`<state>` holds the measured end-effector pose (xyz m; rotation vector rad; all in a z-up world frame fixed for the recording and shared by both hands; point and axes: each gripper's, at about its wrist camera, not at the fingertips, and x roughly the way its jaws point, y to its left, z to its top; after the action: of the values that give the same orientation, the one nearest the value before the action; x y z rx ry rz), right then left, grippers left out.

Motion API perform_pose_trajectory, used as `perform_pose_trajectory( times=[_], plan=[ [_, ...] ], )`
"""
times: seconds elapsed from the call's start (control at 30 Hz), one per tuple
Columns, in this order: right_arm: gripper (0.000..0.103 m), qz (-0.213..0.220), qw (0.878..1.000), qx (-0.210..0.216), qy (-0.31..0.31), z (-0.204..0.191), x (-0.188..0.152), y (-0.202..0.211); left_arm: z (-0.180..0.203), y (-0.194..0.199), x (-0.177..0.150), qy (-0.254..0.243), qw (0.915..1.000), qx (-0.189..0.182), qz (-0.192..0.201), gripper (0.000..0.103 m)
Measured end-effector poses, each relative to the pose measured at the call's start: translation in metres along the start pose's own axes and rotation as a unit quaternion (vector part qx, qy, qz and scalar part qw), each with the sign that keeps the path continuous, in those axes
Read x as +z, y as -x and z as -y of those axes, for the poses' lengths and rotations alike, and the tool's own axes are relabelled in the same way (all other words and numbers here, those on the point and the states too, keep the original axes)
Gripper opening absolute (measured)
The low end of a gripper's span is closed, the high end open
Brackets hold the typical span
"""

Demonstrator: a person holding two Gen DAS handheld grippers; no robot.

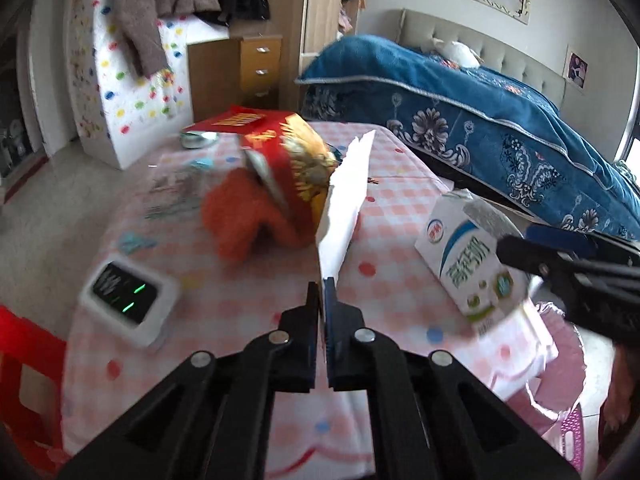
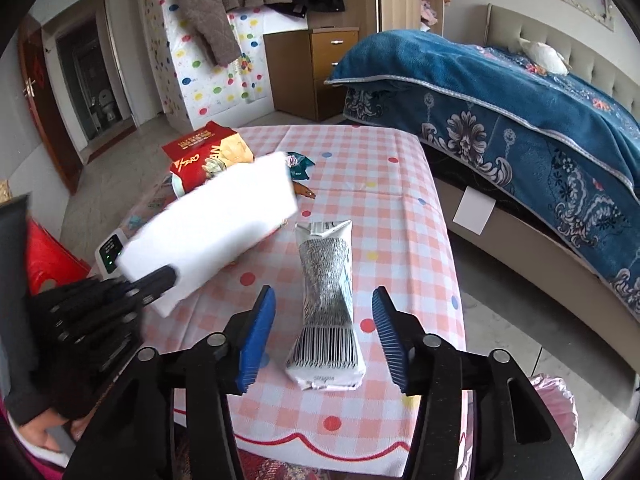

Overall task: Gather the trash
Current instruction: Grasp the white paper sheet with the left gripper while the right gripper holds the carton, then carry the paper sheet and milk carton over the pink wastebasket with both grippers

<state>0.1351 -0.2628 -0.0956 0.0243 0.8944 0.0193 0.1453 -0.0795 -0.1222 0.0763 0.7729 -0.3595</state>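
Over the checked counter [image 2: 400,216], your left gripper [image 1: 323,292] has its fingers [image 1: 310,300] pinched shut on a white sheet of paper [image 1: 346,208], which stands edge-on in its own view and runs up toward 12 o'clock. From the right wrist camera, that same paper [image 2: 216,228] hangs above the counter at about 10 o'clock, with the left gripper [image 2: 154,280] clamped on its lower corner. Your right gripper [image 2: 324,332] hovers with its blue-padded fingers [image 2: 260,332] spread wide on either side of a crumpled milk carton [image 2: 326,312], not touching it; the carton lies on the counter with its barcode end nearest the camera. In the left view the carton [image 1: 472,256] sits at 3 o'clock, near the counter's right edge. Beyond the paper, a red box [image 2: 204,156] rests at 11 o'clock and a small white device [image 1: 128,304] with a green-lit screen sits at 9 o'clock. A bed with a blue blanket [image 2: 520,112] stands beside the counter.
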Motion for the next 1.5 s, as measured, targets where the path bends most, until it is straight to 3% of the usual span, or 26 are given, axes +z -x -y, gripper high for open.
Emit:
perform_pose_trajectory(
  times=[0.2, 0.53, 0.73, 1.17, 1.5],
  plan=[
    [0.053, -0.002, 1.000, -0.019, 0.006, -0.007, -0.005, -0.005, -0.015, 0.030, -0.023, 0.006, 0.9978, 0.055, 0.035, 0.001],
    [0.052, -0.016, 0.999, -0.045, 0.010, -0.010, 0.002, -0.019, -0.006, 0.035, -0.026, -0.014, 0.9951, 0.078, 0.059, 0.001],
    [0.043, -0.025, 0.999, -0.047, 0.002, -0.007, 0.007, -0.027, 0.001, 0.033, -0.028, -0.032, 0.9929, 0.093, 0.067, 0.001],
    [0.030, -0.048, 0.998, -0.035, -0.006, 0.000, 0.012, -0.038, 0.002, 0.031, -0.032, -0.031, 0.9922, 0.103, 0.063, 0.001],
    [0.028, -0.017, 1.000, -0.021, -0.010, -0.002, -0.008, -0.011, 0.002, 0.030, -0.033, -0.033, 0.9921, 0.105, 0.061, 0.001]
  ],
)
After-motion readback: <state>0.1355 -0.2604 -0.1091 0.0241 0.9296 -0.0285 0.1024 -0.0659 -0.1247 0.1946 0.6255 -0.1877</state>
